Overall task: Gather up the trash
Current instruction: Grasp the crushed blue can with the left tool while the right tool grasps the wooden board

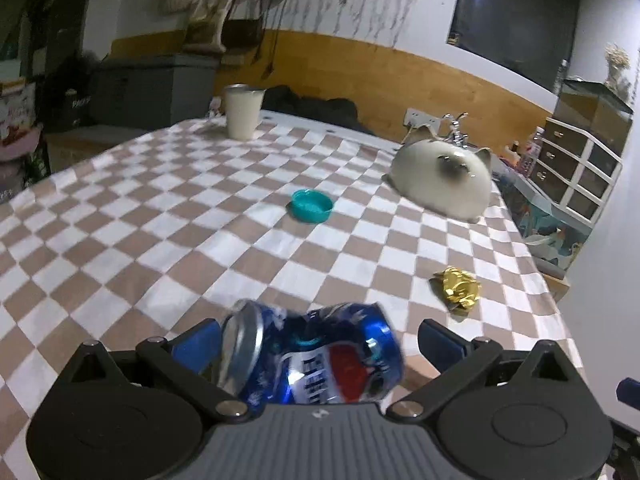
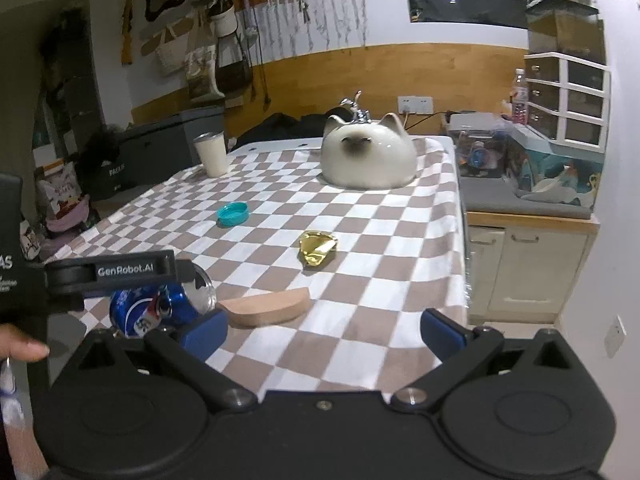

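A crushed blue Pepsi can [image 1: 316, 356] lies on its side between the fingers of my left gripper [image 1: 320, 340], which is open; the left pad is at the can's silver end and the right pad stands apart from it. In the right wrist view the same can [image 2: 148, 310] sits near the table's front left corner under the left gripper's black linkage [image 2: 120, 270]. A crumpled gold wrapper [image 1: 458, 289] [image 2: 317, 251] and a teal bottle cap [image 1: 311, 206] [image 2: 233, 214] lie on the checked cloth. My right gripper [image 2: 324, 332] is open over bare cloth, holding nothing.
A half-round wooden piece [image 2: 268, 310] lies just beyond the right gripper's left finger. A ceramic cat [image 2: 368, 160] and a white cup [image 2: 212, 154] stand at the back. The table's right edge [image 2: 464, 264] drops to a cabinet. A person's hand [image 2: 24, 346] shows at the left.
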The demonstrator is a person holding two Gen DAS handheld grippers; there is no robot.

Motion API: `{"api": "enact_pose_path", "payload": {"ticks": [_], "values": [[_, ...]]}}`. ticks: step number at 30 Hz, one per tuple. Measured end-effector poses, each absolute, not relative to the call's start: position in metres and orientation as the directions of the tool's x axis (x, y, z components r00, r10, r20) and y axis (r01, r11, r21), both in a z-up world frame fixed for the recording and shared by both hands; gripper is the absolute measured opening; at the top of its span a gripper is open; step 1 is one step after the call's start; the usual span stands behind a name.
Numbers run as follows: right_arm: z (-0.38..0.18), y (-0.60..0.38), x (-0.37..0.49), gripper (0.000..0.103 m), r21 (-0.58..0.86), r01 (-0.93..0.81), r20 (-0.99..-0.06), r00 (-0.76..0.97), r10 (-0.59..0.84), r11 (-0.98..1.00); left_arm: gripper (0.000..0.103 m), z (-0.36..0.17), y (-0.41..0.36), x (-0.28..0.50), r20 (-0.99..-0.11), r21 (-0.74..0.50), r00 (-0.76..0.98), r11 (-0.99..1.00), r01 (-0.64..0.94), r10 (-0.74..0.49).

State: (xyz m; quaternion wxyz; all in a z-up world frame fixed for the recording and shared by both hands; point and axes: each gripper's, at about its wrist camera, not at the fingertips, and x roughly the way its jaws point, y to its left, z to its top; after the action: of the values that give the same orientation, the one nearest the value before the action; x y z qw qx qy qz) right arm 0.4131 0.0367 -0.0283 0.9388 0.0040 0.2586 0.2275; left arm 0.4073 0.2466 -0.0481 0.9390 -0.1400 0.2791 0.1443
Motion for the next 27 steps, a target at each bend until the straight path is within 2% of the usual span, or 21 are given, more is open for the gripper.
{"api": "enact_pose_path", "payload": {"ticks": [8,12,15,23,24,25,26,27], "values": [[-0.036,0.069,0.434,0.103,0.078,-0.456,-0.515,0.743,0.428,0.887,0.103,-0.060,0.258,0.397,-0.550,-0.243,0.824,0.919,-0.311,0.133],[-0.044,0.085,0.446,0.103,0.090,-0.475,-0.538,0.716,0.444,0.876,0.097,-0.056,0.264,0.392,-0.528,-0.261,0.838,0.913,-0.312,0.136],[-0.050,0.098,0.453,0.103,0.056,-0.485,-0.562,0.707,0.430,0.873,0.083,-0.056,0.268,0.391,-0.525,-0.269,0.842,0.914,-0.303,0.125],[-0.067,0.130,0.477,0.103,0.061,-0.510,-0.616,0.657,0.434,0.858,0.079,-0.055,0.271,0.387,-0.518,-0.278,0.848,0.915,-0.292,0.113],[-0.070,0.133,0.481,0.103,0.057,-0.506,-0.618,0.659,0.429,0.861,0.074,-0.055,0.271,0.387,-0.517,-0.280,0.848,0.914,-0.293,0.113],[-0.072,0.136,0.483,0.103,0.054,-0.504,-0.618,0.661,0.425,0.862,0.063,-0.055,0.272,0.387,-0.519,-0.278,0.847,0.914,-0.296,0.116],[-0.073,0.140,0.485,0.103,0.043,-0.504,-0.612,0.669,0.421,0.863,0.058,-0.055,0.273,0.387,-0.523,-0.277,0.844,0.912,-0.303,0.122],[-0.075,0.144,0.487,0.103,0.026,-0.508,-0.608,0.676,0.417,0.861,0.058,-0.056,0.273,0.387,-0.524,-0.276,0.843,0.911,-0.305,0.123]]}}
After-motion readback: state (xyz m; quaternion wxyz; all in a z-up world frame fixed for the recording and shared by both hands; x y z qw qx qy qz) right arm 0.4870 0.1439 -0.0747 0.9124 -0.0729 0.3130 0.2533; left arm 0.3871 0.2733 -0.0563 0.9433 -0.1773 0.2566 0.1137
